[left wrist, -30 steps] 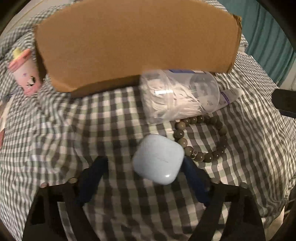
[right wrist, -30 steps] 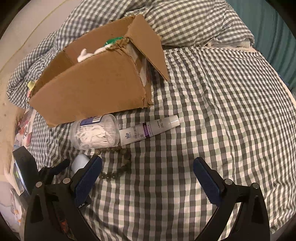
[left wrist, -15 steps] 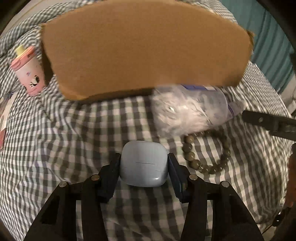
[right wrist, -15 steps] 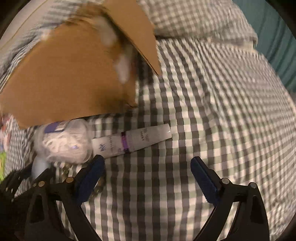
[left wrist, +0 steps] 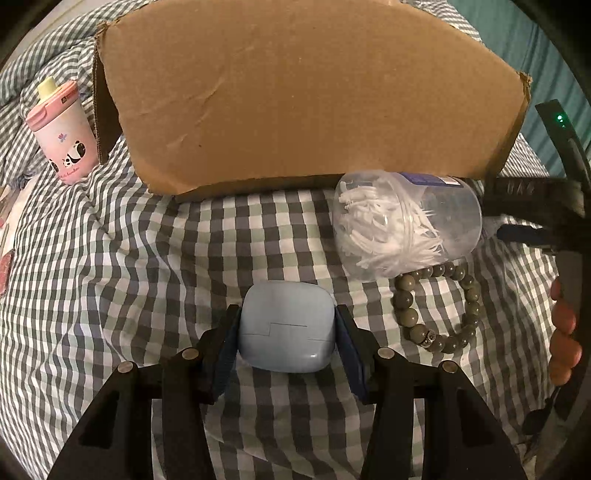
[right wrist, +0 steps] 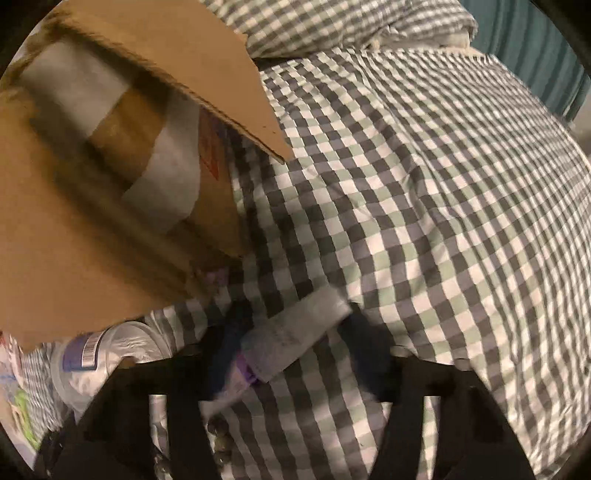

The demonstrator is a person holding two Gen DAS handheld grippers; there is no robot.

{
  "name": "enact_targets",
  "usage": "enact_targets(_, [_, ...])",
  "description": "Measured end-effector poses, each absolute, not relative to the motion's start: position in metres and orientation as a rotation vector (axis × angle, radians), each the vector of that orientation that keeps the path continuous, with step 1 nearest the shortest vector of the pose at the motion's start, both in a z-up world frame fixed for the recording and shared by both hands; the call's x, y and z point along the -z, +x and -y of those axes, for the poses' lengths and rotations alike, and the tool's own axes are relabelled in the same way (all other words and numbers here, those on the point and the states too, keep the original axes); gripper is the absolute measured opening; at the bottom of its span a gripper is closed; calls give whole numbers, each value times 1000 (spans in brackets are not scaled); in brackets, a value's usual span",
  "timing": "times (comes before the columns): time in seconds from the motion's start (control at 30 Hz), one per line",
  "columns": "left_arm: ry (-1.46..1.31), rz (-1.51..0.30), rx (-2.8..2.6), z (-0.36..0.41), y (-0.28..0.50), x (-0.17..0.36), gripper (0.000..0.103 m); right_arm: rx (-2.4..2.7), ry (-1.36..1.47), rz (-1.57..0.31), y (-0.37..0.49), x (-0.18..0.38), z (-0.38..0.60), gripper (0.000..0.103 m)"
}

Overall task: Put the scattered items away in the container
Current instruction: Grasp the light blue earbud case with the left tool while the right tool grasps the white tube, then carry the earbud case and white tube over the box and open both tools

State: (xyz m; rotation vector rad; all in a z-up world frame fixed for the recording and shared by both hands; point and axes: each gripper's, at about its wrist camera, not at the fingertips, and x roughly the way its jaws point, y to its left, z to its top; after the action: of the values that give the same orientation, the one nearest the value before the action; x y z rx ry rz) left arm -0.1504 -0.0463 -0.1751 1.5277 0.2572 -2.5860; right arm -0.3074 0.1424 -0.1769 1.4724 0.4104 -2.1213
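Observation:
My left gripper (left wrist: 286,332) is shut on a pale blue earbud case (left wrist: 286,326) that rests on the checked bedcover. The brown cardboard box (left wrist: 303,92) stands just behind it. A clear tub of white floss picks (left wrist: 402,221) lies on its side to the right, with a bead bracelet (left wrist: 437,306) in front of it. My right gripper (right wrist: 295,339) is low over a white and purple tube (right wrist: 291,332), its jaws close on either side of it; the view is blurred. The tub also shows in the right wrist view (right wrist: 107,354).
A pink panda cup (left wrist: 62,133) stands left of the box. An open box flap (right wrist: 207,74) hangs over the bedcover. A checked pillow (right wrist: 332,22) lies behind. The right gripper's body (left wrist: 535,199) shows at the far right of the left wrist view.
My left gripper closed onto the earbud case. My right gripper moved forward and down to the tube and its jaws narrowed around it.

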Motion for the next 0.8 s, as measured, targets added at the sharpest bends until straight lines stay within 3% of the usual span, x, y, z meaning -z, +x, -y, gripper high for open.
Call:
enact_targets(0.1, [1528,-267,2581,50,-149,175,51,2090,1490,-374,-309,172,-152,24])
enact_targets(0.27, [1529,-260,2571,50,-147,174,51,2020,1510,-304,-306,165,-166,23])
enact_targets(0.3, [1533,-260,2567,48,-149,174,51,2042,1511,-313,-305,164,-168,26])
enact_targets(0.33, [1534,-261,2564,48,-150,174,51,2076,1516,-315,-305,164,-172,42])
enact_targets(0.4, [1535,-260,2562,45,-150,172,51,2061,1553,-303,-305,167,-175,62])
enact_targets(0.67, [1540,-260,2552,36,-145,168,51,2022,1663,-322,-294,183,-170,63])
enact_targets(0.7, [1539,-261,2552,38,-144,168,51,2023,1657,-384,-291,187,-163,62])
enact_targets(0.77, [1539,-268,2547,37,-144,168,51,2042,1618,-446,-284,187,-156,33])
enact_targets(0.8, [1537,-272,2546,39,-143,169,51,2037,1593,-455,-276,185,-153,27])
